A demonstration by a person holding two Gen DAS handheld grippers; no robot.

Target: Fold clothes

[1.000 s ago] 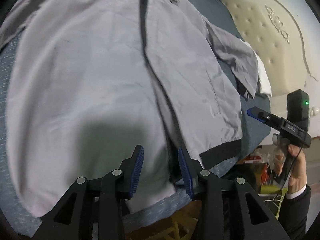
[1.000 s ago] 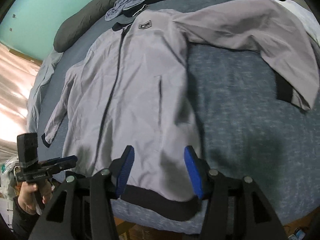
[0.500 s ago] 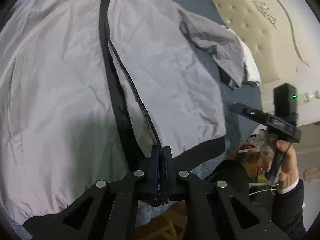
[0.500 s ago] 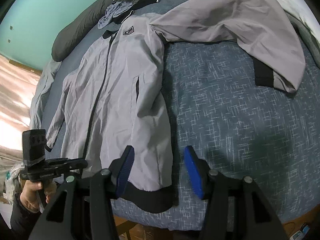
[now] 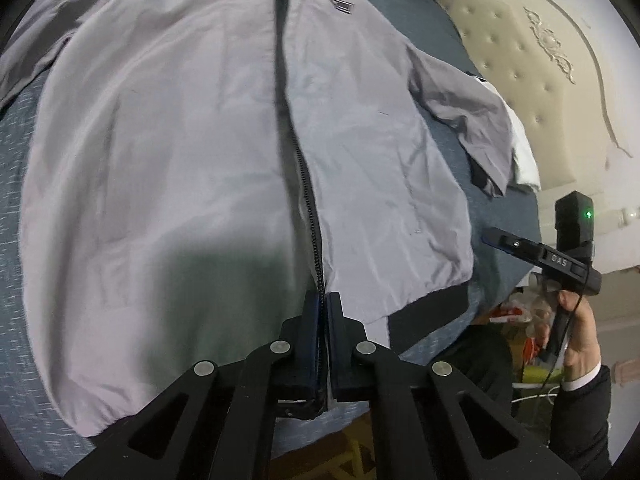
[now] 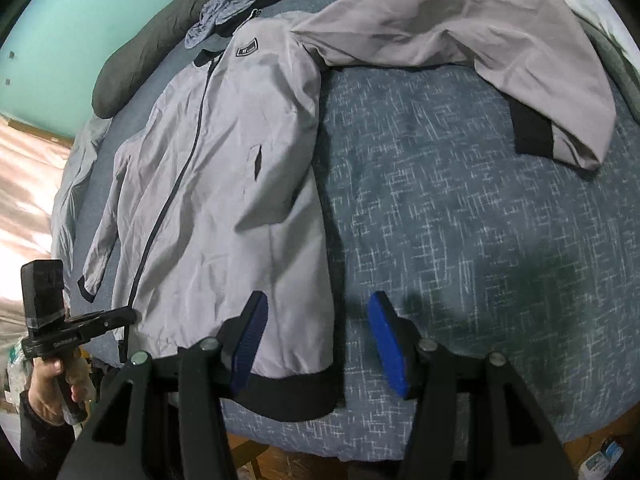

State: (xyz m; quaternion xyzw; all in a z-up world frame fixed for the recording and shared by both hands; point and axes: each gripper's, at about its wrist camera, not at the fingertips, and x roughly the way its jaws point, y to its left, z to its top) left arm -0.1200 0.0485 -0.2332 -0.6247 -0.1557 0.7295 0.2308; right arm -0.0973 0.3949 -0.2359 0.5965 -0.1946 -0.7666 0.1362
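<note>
Your left gripper (image 5: 323, 322) pinches the jacket (image 5: 168, 152) zipper hem; right gripper (image 6: 316, 336) jaws gape wide. One-point pulling may skew it.

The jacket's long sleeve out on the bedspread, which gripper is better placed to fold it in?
Probably the right gripper: it is open and free, nearer that sleeve. The left gripper is shut on the jacket hem.

pretty dim indoor light, colours kinda muddy. the left gripper (image 5: 323, 300) throws a big soft shadow on the jacket (image 5: 180, 140). heavy fisheye bend with black vignette corners. curtain (image 6: 24, 200) blown out bright, slight motion blur on the bedspread (image 6: 460, 220).
</note>
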